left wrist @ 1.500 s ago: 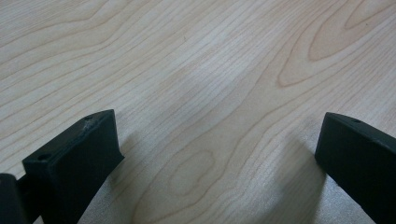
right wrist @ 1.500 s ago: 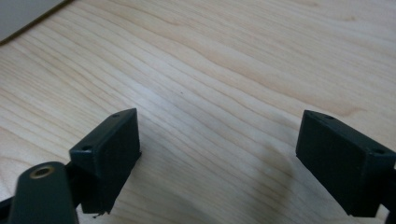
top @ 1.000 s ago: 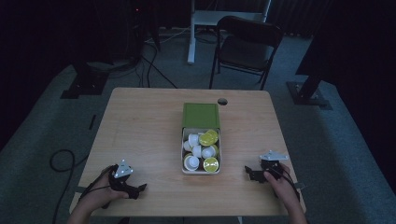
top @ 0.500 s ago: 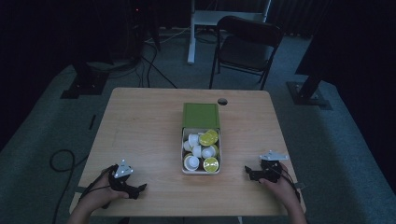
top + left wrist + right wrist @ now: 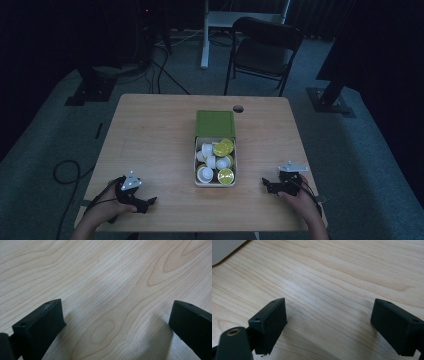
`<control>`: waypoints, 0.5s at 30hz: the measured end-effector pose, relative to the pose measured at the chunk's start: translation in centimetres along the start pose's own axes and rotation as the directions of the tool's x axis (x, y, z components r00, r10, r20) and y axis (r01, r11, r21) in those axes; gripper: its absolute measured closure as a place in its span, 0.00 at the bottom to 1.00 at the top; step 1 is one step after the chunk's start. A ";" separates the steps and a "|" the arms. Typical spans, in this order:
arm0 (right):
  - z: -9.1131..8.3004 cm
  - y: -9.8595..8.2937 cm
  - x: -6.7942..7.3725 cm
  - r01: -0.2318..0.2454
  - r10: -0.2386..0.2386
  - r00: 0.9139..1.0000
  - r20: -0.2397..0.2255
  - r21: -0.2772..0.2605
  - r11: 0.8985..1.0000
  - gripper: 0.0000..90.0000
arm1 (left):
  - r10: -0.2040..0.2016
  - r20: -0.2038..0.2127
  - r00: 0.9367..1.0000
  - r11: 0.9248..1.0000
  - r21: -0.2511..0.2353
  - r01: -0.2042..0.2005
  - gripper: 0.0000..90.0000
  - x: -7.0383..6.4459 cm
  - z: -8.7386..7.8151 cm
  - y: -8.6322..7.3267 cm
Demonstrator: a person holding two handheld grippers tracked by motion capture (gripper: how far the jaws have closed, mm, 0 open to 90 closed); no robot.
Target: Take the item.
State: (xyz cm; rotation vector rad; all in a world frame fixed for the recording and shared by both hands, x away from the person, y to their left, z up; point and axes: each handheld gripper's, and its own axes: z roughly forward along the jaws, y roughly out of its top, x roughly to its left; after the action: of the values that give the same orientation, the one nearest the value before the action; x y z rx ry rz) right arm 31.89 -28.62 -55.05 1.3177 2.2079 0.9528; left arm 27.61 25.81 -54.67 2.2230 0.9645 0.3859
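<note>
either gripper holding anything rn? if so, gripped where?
Nothing is held. The left gripper and right gripper both have jaws wide apart over bare table, either side of the open box of capsules.

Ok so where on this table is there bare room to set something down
Bare wood lies left of the box, between it and the left gripper, and on its right up to the right gripper. The table is crowded only mid-table, at the capsules and green lid.

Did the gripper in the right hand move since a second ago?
No. The right gripper sits at the same spot near the wooden table's right front edge, equally far from the white box of small cups.
</note>
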 end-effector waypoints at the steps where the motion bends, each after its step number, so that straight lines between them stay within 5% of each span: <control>1: 0.0 0.0 0.0 0.000 0.000 1.000 0.000 0.000 1.000 0.14 | 0.000 0.000 1.000 1.000 0.000 0.000 0.00 0.0 0.0 0.0; 15: 0.0 0.0 0.0 -0.002 0.002 1.000 0.002 0.000 1.000 0.14 | 0.012 -0.011 1.000 1.000 0.000 -0.012 0.00 -0.7 -0.2 1.9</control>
State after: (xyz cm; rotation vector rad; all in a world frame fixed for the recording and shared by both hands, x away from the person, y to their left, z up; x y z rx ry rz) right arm 31.86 -28.60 -55.04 1.3208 2.2056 0.9517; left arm 28.04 24.41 -53.22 2.2296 0.9576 0.4045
